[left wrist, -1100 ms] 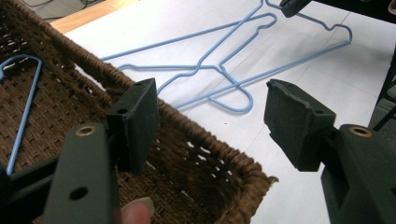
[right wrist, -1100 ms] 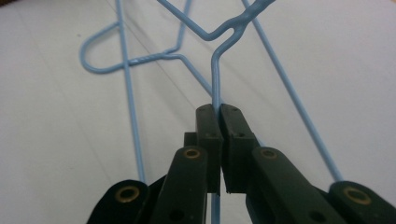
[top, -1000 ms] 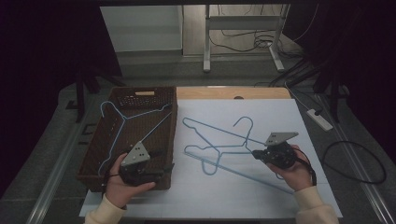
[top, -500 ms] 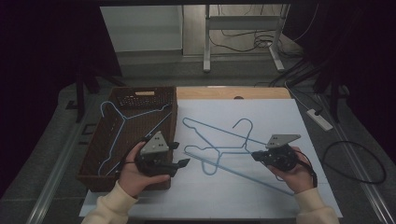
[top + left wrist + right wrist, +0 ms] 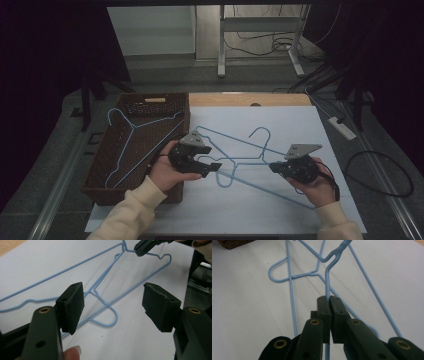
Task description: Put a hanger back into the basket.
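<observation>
Nearest the bench edge: 2 forearms in cream sleeves, each hand holding a set of tongs.

Right tongs (image 5: 274,167): jaws closed on the wire of a blue hanger (image 5: 250,152). In the right gripper view the pads (image 5: 324,312) pinch the wire just below the twisted neck; the wire runs on from the pads toward the hook.

Left tongs (image 5: 216,166): jaws wide apart, nothing between them. They hang just above the white sheet (image 5: 300,210), beside the basket's right wall, pointing toward the hangers. In the left gripper view both pads (image 5: 72,306) stand clear of the wire, and the second hanger's hook loop (image 5: 110,317) lies on the sheet beyond them.

Mid bench: 2 blue wire hangers lie crossed on the white sheet, overlapping near their necks. The gripped one has its hook curving up toward the far side; the second hanger (image 5: 225,175) has its hook loop near the left tongs.

Left of the sheet: a dark woven basket (image 5: 100,165) with a third blue hanger (image 5: 131,135) lying inside, its hook at the far left corner.

Farther off: the wooden strip of the bench (image 5: 250,99), then grey floor with cables and a power strip (image 5: 342,127).
</observation>
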